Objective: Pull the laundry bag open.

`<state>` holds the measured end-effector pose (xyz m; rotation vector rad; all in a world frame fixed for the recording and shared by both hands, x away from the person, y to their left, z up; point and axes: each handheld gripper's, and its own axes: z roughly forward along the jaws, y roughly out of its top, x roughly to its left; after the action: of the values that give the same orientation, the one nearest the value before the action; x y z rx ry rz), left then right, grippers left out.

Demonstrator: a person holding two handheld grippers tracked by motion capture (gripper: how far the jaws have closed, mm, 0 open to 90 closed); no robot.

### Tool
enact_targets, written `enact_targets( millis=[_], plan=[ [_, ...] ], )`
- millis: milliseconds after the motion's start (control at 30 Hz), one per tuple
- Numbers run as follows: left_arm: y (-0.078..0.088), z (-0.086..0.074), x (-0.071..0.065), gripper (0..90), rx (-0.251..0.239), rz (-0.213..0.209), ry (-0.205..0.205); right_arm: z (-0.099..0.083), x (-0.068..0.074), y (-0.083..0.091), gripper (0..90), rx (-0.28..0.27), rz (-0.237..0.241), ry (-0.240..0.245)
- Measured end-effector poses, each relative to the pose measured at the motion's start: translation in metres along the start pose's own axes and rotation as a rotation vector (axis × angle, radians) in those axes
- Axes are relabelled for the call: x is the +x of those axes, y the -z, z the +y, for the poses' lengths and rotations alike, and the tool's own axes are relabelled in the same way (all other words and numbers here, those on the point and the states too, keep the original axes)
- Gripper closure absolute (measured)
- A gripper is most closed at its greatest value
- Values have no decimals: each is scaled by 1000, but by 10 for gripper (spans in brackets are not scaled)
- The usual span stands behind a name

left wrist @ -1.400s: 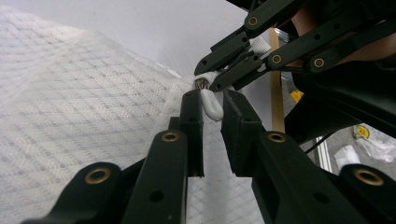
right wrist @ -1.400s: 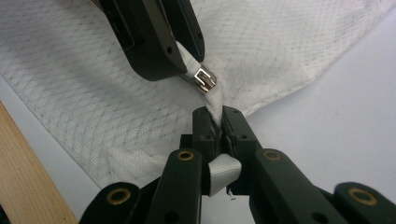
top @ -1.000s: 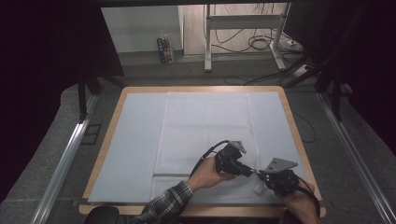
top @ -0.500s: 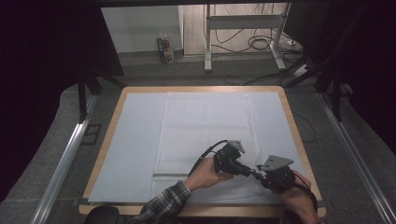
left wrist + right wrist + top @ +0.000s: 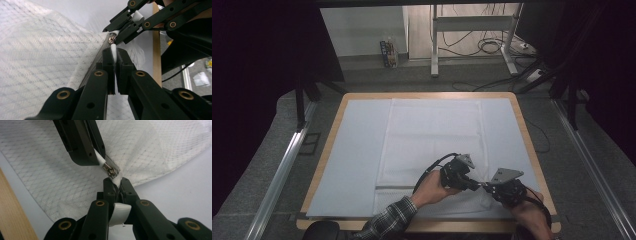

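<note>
Bag: a white mesh bag (image 5: 432,145) is laid flat on the tabletop (image 5: 517,107), near its front edge.
Left gripper (image 5: 114,53): the fingers are clenched on a white pull tab (image 5: 113,50) of the zipper (image 5: 110,171).
Right gripper (image 5: 117,182): the fingers are closed on the bag corner just beside the zipper slider; a white strap (image 5: 119,216) is probably caught between them too.
Grippers: tips almost touching.

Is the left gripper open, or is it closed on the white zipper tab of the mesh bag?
Closed. In its own view the left gripper pinches the white zipper tab with no gap visible.
</note>
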<state>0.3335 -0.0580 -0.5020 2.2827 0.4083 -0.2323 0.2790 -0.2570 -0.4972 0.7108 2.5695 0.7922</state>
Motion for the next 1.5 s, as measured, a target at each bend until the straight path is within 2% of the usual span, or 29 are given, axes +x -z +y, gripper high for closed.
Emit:
enact_targets(
  millis=[100,233,267,333,600,733,867,900,1000,1167,1300,1500],
  plan=[
    [3,-2,1,879,5,23,3,0,0,0,851,6,-5,2],
    [7,-8,6,879,-5,9,27,-3,-3,2,853,-5,-1,-32],
    [8,-9,6,879,-5,12,30,-3,-4,3,853,-5,-1,-25],
    [8,-9,5,879,3,20,18,-2,-2,2,852,1,-9,-19],
    [10,-11,2,878,-2,11,24,-2,-3,2,852,-8,8,-35],
    [11,-12,0,878,2,28,20,-3,-3,2,852,-2,8,-44],
    [14,-14,3,878,2,14,27,-4,-4,2,852,-5,14,-54],
    [14,-15,3,878,12,22,15,-3,-3,2,852,-2,12,-51],
    [15,-16,2,878,21,36,13,-4,-3,1,852,3,10,-51],
    [20,-20,4,878,16,31,22,-4,-3,1,852,3,13,-59],
    [21,-21,4,878,20,42,18,-4,-3,1,852,4,15,-63],
    [27,-25,5,878,19,48,33,-4,-4,1,852,6,14,-65]
  ],
)
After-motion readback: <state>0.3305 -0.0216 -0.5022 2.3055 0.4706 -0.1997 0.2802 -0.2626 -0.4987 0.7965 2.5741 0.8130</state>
